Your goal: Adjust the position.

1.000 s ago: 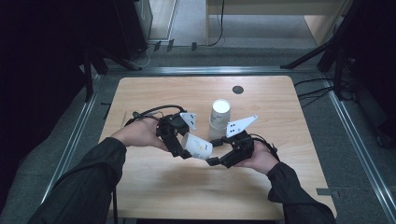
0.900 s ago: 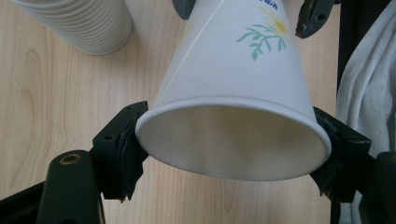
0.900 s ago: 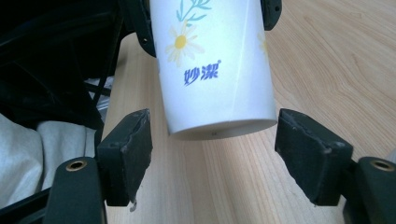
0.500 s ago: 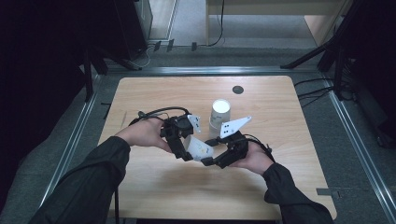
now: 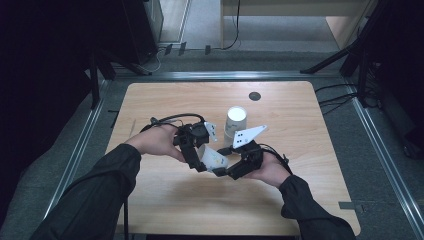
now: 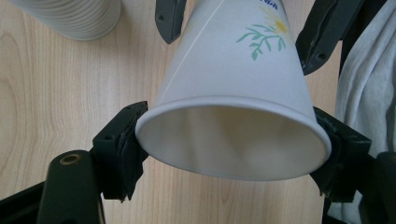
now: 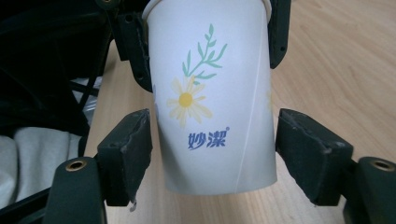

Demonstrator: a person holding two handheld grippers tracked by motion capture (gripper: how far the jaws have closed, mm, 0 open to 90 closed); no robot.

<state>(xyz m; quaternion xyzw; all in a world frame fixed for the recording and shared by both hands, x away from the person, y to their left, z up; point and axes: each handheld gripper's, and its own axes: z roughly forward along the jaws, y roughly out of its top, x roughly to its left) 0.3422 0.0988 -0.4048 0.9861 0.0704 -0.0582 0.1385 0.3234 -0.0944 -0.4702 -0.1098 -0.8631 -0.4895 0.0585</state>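
Observation:
A white paper cup (image 5: 214,157) printed with a daisy lies tilted between both grippers above the table's middle. In the left gripper view its open rim (image 6: 233,116) faces the camera, and my left gripper (image 6: 229,154) is shut on it just below the rim. My right gripper (image 7: 215,154) straddles the cup's base (image 7: 215,140). It is open, with a small gap at each pad. In the high view the left gripper (image 5: 201,161) comes in from the left and the right gripper (image 5: 227,172) from the right.
A stack of ribbed white cups (image 5: 235,120) stands upright just behind the grippers, and shows at the top left of the left gripper view (image 6: 70,16). A dark round hole (image 5: 255,96) sits near the wooden table's (image 5: 165,200) far edge. Cables trail left.
The right hand has slid a little left, toward the cup. The left gripper keeps hold of the cup and has barely shifted.

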